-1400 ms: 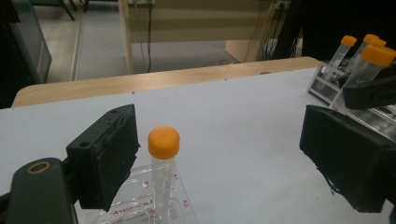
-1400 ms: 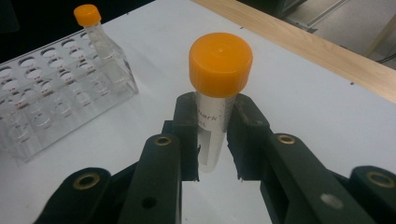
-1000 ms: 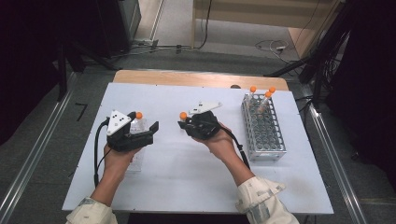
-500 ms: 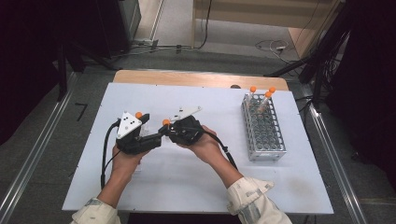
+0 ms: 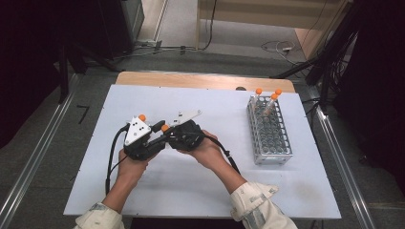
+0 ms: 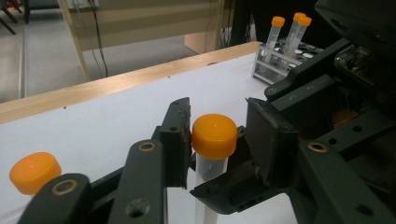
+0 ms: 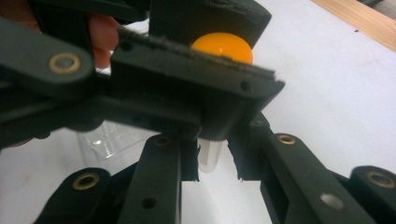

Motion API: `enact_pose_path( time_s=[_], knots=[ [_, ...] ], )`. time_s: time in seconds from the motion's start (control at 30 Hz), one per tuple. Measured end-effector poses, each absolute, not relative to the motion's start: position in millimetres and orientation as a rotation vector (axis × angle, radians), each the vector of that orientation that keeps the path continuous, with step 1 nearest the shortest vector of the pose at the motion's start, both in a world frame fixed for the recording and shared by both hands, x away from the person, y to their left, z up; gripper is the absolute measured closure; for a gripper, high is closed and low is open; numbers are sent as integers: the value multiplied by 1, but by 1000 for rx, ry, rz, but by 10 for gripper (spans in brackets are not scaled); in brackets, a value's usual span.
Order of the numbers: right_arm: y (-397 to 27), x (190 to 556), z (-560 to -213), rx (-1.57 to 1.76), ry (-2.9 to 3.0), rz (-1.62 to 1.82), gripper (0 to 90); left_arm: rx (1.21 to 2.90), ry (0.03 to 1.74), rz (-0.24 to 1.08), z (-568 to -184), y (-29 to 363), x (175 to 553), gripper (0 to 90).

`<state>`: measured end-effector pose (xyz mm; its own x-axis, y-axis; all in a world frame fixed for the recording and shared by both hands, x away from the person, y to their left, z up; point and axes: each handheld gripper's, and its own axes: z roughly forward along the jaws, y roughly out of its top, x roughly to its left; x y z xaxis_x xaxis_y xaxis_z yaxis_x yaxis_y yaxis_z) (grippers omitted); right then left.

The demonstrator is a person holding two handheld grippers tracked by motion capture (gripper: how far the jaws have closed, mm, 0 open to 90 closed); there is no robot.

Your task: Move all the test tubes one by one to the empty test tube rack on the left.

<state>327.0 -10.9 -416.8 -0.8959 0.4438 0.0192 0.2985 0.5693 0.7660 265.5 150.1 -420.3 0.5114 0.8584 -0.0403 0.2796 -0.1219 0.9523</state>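
Two grippers meet at the table's centre-left. The right gripper [image 5: 168, 135] clamps a clear tube [image 6: 208, 175] upright by its body; the left gripper [image 6: 218, 137] has just been closing around the tube's orange cap [image 6: 215, 136] — whether it presses, I cannot tell. At three o'clock, a metal rack [image 5: 269, 134] holds three orange-capped tubes [image 5: 267, 101].

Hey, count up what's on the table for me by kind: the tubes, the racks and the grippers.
Clear plastic tubes with orange caps: 5, namely 3 standing in the rack, 1 held between the two grippers, and 1 by the left gripper
Metal wire tube rack: 1
Black hand-held grippers: 2, left and right
Total: 8
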Motion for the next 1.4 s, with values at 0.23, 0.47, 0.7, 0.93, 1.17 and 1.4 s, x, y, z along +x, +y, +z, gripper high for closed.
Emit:
enact_pose_path(
  time_s=[0.23,0.47,0.7,0.93,1.17,1.4],
  knots=[
    [-11,327,-417,630,2633,1230,718,1666,989,654,-421,152,266,696],
    [-13,328,-418,635,2632,1243,428,1649,998,661,-417,158,266,700],
    [-20,334,-424,677,2593,1260,276,1600,1027,655,-409,173,267,699],
    [-26,337,-426,742,2539,1265,155,1548,1047,669,-400,188,265,698],
    [-29,338,-426,764,2528,1257,136,1526,1059,710,-393,197,263,698],
    [-33,339,-427,778,2517,1256,137,1494,1090,762,-390,208,264,698]
  ],
)
